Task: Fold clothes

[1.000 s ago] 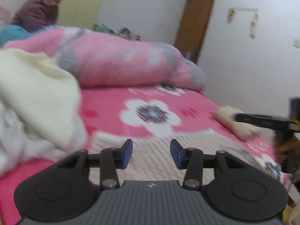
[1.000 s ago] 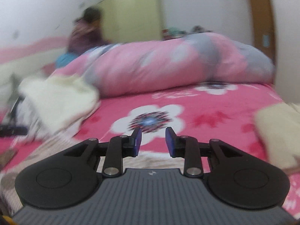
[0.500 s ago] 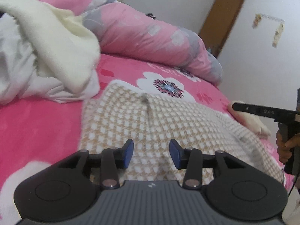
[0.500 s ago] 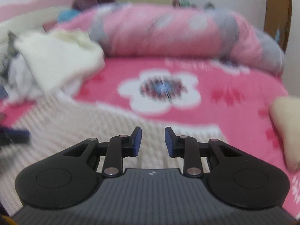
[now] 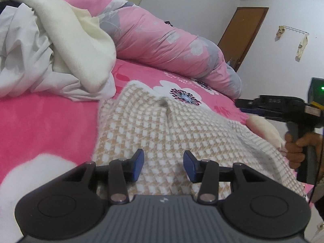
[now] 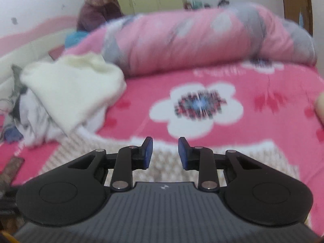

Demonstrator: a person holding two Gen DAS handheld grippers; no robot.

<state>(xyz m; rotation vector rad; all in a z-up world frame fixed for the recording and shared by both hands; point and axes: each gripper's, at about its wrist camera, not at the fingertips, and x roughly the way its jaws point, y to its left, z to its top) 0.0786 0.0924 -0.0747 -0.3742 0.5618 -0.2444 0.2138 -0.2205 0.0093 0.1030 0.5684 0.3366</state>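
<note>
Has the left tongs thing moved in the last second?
Yes. The left tongs have tipped down and come in over the checked knit garment; a second ago they faced the pink quilt roll, which now sits higher in view.

No text is legible (anywhere visible).

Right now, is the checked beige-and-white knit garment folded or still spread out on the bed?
Spread out. The checked knit garment lies flat and open on the pink bedspread, no fold visible. Left gripper is open above it, gripping nothing.
</note>
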